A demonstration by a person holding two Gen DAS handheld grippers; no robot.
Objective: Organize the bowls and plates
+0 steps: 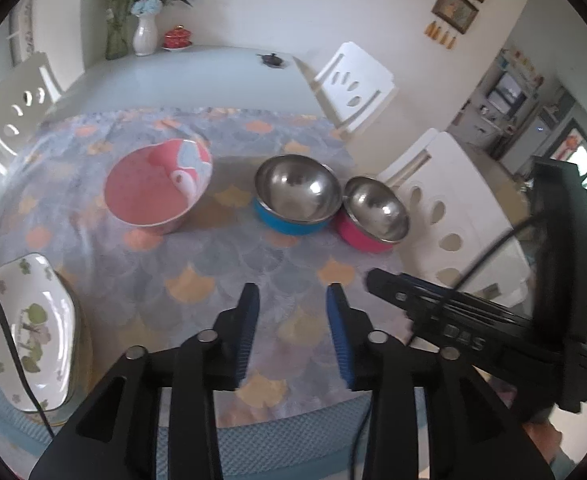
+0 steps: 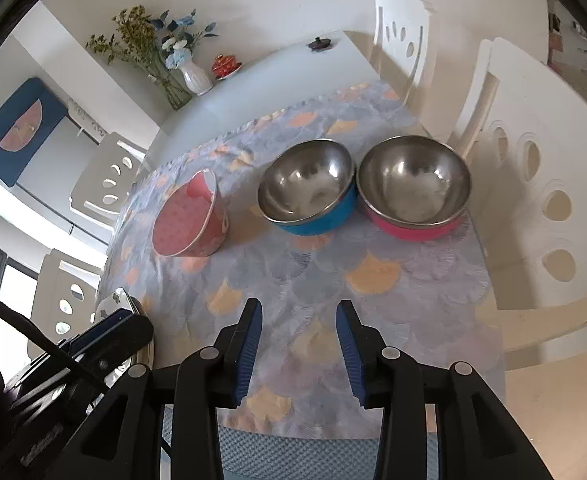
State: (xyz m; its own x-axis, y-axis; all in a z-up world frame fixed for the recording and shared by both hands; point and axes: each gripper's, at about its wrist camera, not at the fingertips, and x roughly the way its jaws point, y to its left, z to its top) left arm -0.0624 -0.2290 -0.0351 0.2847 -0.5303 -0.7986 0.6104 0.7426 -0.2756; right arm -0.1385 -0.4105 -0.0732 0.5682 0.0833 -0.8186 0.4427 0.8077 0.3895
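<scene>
**Both grippers empty above the patterned cloth, bowls lined up beyond**

Seen from the left wrist, a white oval dish with a green floral print (image 1: 33,332) lies at about 8 o'clock, on the near left edge of the surface (image 1: 221,68). At 11 o'clock a large pink bowl with a pale blue and white inner pattern (image 1: 158,186) rests tilted on the blue-and-orange scale-patterned cloth (image 1: 197,280). Just right of centre, at 12 to 1 o'clock, a steel bowl with a blue outer shell (image 1: 296,200) touches a smaller-looking steel bowl with a pink outer shell (image 1: 375,214). The left gripper (image 1: 292,312) hovers over bare cloth at 6 o'clock, jaws partly apart, nothing between them. The right gripper (image 1: 377,280) enters at 4 o'clock.

From the right wrist, the right gripper (image 2: 299,322) likewise stands partly apart and empty, with the three bowls in a row beyond it.
</scene>
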